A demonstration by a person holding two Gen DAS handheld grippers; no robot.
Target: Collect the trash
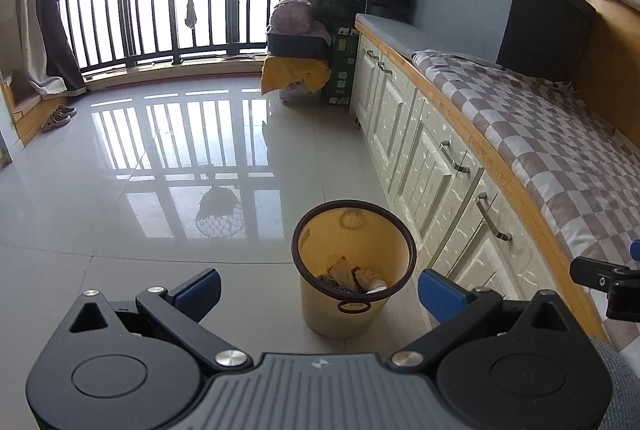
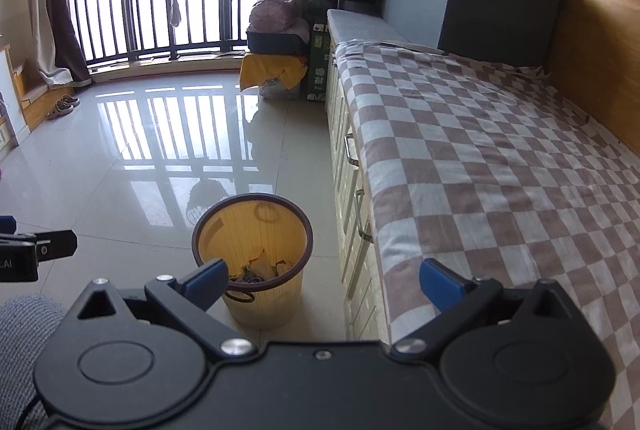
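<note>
A yellow waste bin (image 1: 320,314) with a dark brown rim stands on the tiled floor beside the cabinet; it also shows in the right wrist view (image 2: 276,294). Crumpled paper and wrappers (image 1: 354,278) lie inside it (image 2: 260,268). My left gripper (image 1: 318,288) is open and empty, held above and just in front of the bin. My right gripper (image 2: 324,276) is open and empty, over the bin's right side and the bench edge. Each gripper's tip shows in the other's view: the right one (image 1: 604,280) and the left one (image 2: 36,250).
A long white cabinet (image 1: 420,150) with metal handles carries a checkered cloth (image 2: 500,170). A grey storage box (image 1: 500,10) stands at its far end. A yellow-covered stack (image 1: 296,66), a window railing (image 1: 160,22) and slippers (image 1: 60,116) are farther off.
</note>
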